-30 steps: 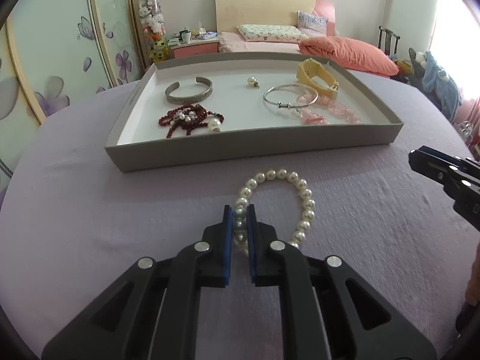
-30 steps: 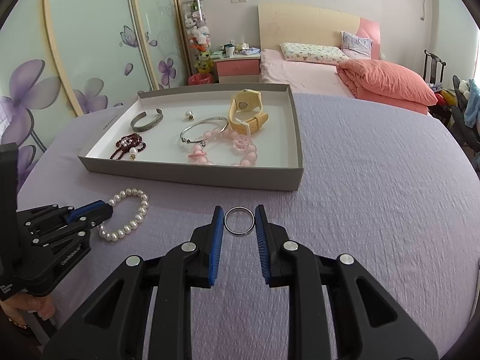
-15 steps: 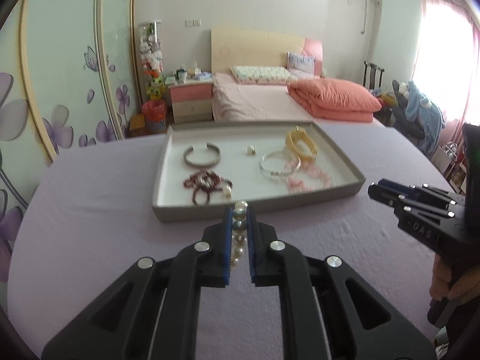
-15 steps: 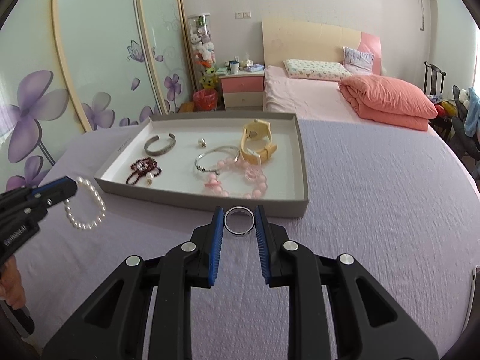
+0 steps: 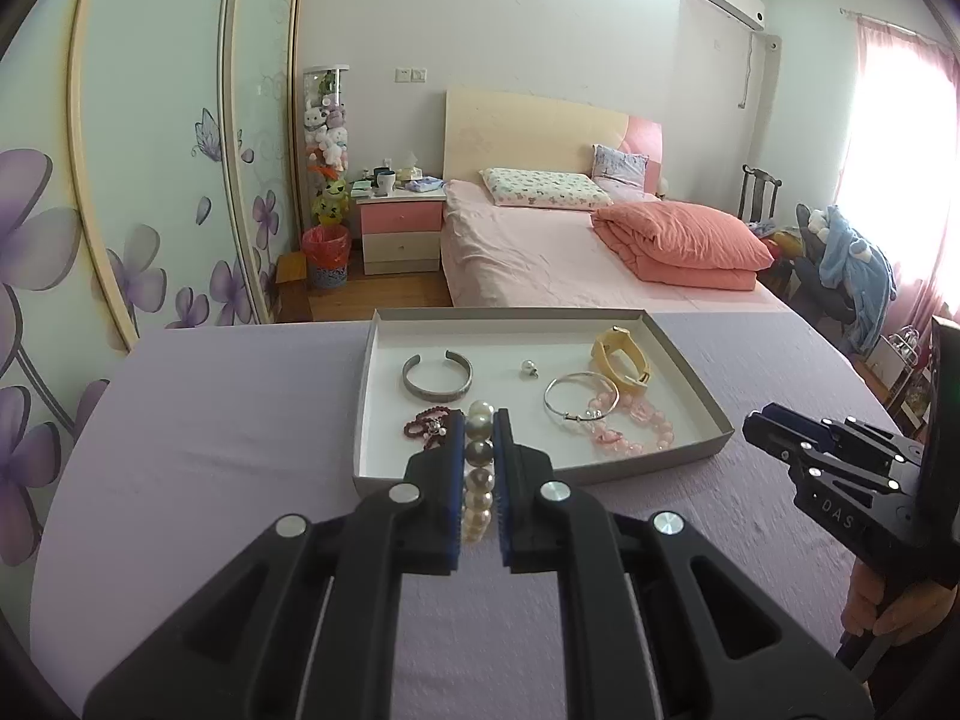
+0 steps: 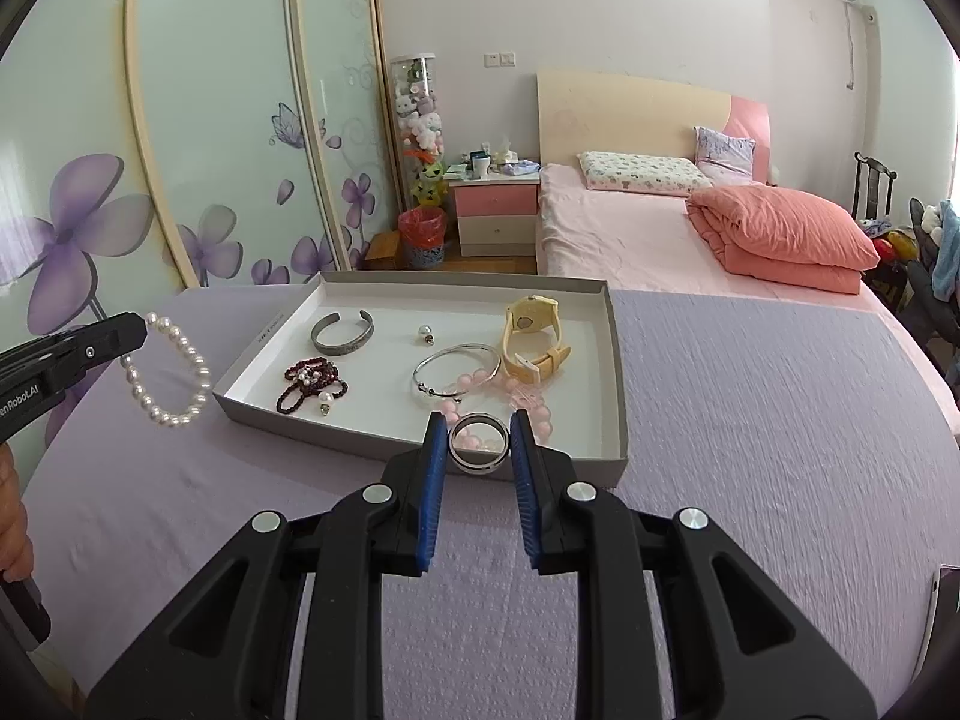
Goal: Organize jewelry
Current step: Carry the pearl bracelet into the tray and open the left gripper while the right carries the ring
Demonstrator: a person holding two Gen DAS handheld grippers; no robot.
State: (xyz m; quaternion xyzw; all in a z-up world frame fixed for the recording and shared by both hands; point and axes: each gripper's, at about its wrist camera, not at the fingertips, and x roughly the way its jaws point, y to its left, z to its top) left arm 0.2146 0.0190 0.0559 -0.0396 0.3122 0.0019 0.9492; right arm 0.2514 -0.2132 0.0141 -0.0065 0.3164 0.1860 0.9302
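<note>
I am working over a table under a lilac cloth [image 6: 780,420], which is spreading beneath both of my tongs. Ahead of both tongs a shallow grey tray [image 6: 618,372] with a white floor is lying on the cloth, its near wall just beyond my fingertips.

Inside the tray, a yellow watch [image 6: 531,336] is sitting ahead and slightly right of my right tongs, partly standing on its strap. A thin silver bangle [image 6: 456,369] is lying just ahead of those tongs, overlapping a pink bead bracelet [image 6: 516,399] that is lying nearest to them. Further left, an open silver cuff [image 6: 342,333] is lying toward the tray's far side, and a dark red bead string [image 6: 309,384] is lying nearer, directly ahead of my left tongs. A small pearl stud [image 6: 426,333] is sitting alone near the middle.

My left tongs [image 5: 479,420] are gripping a white pearl bracelet [image 6: 171,372], pinched almost closed on a few of its pearls; the rest is hanging in a loop clear of the cloth, left of the tray.

My right tongs [image 6: 478,435] are clamping a plain silver ring [image 6: 477,443] narrowly between the blue pads [image 6: 433,468], holding it in the air above the tray's near wall.
</note>
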